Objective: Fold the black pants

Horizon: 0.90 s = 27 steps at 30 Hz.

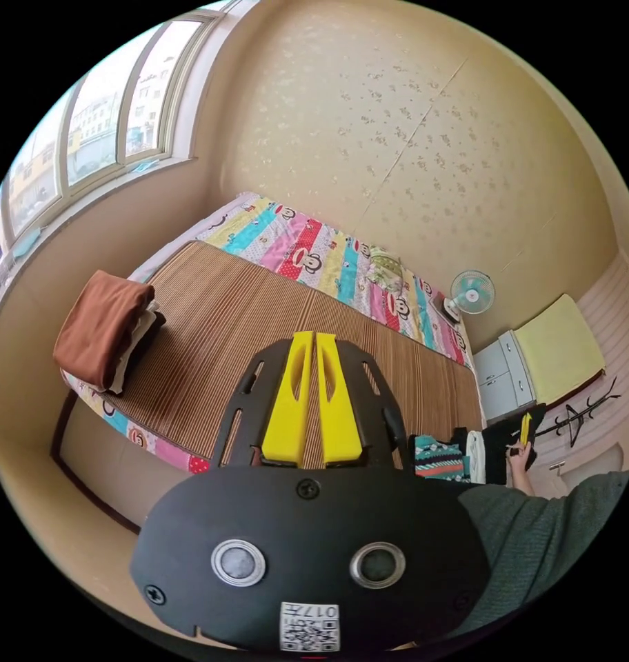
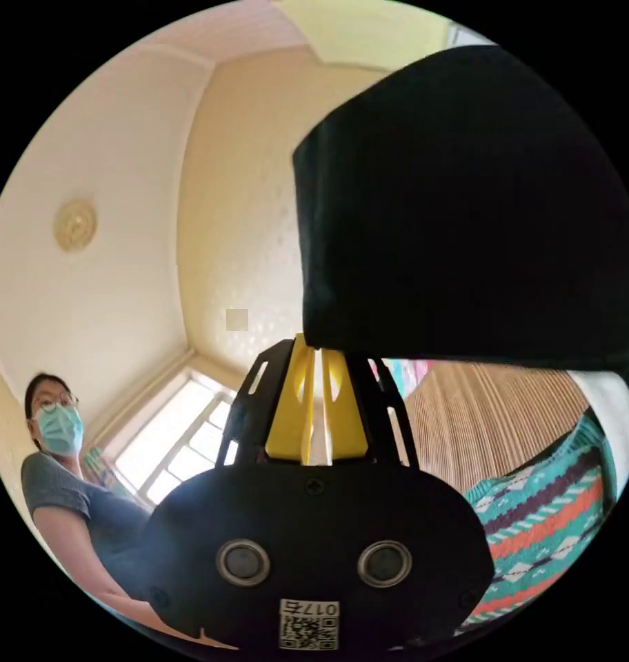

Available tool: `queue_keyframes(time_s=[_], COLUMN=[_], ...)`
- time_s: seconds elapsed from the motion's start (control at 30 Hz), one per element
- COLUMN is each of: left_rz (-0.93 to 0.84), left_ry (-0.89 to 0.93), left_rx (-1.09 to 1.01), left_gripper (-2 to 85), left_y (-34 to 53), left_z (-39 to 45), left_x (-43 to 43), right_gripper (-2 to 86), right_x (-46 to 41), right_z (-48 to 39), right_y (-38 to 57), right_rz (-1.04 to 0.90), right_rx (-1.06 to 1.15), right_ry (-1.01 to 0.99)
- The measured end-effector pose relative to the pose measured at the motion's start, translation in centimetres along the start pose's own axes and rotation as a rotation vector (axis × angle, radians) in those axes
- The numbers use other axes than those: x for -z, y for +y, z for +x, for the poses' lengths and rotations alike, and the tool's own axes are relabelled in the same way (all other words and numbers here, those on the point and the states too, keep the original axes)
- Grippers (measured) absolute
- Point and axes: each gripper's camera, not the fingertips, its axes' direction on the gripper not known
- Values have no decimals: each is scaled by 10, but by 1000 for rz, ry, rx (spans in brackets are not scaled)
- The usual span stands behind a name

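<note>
The black pants [image 2: 466, 207] hang as a big dark mass in the upper right of the right gripper view. My right gripper [image 2: 313, 343] is shut on their lower edge, which hides the yellow jaw tips. In the left gripper view the right gripper [image 1: 526, 429] is small at the far right, in a person's hand, with dark cloth [image 1: 497, 448] around it. My left gripper [image 1: 314, 336] is shut on nothing, its yellow jaws together above the brown striped bed mat [image 1: 259, 324].
A folded stack with a brown garment [image 1: 104, 327] on top sits at the mat's left end. A teal and orange patterned garment [image 2: 542, 524] lies by the bed's edge. A fan [image 1: 472, 293] and a white cabinet [image 1: 504, 376] stand beyond the bed. A person [image 2: 73, 476] stands at lower left.
</note>
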Motion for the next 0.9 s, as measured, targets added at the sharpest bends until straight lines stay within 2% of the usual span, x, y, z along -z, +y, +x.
queue_keyframes(time_s=[0.07,0.1,0.17,0.23,0.33,0.4,0.5,0.6,0.67,0.7,0.77,0.9], left_rz=[20,34,38,24,5,-16,-29,-41,-44,-41,-42,-89], left_ry=[23,40,58,59,31,10,1,15,39,61,90,129], left_rx=[15,16,3,-28,-74,-84,-80,-63,-47,-45,-58,-103], left_gripper=[-10,-10,-10,-10,-10,-10,-10,-10,-10,-10,-10,-10], left_y=[3,5,6,7,13,17,25,30,32,33,35,37], left_z=[1,3,8,15,19,16,7,-3,-5,-5,-1,16], left_x=[-10,-17,-30,-46,-64,-74,-87,-104,-115,-122,-133,-161], right_gripper=[11,10,9,12,15,18,34,62,64,64,67,74], right_x=[-89,-109,-179,-219,-249,-245,-220,-177,-121,-108,-81,-97], right_z=[-6,-6,1,17,72,89,90,93,95,96,109,135], right_y=[41,55,123,181,267,295,305,303,311,316,339,363], right_rz=[-293,-364,-661,-869,-1131,-1103,-932,-691,-333,-245,-61,-47], right_rx=[22,20,-12,-84,-309,-377,-340,-320,-475,-531,-626,-596], right_ry=[-137,-176,-264,-225,-19,-58,-10,427,837,895,909,861])
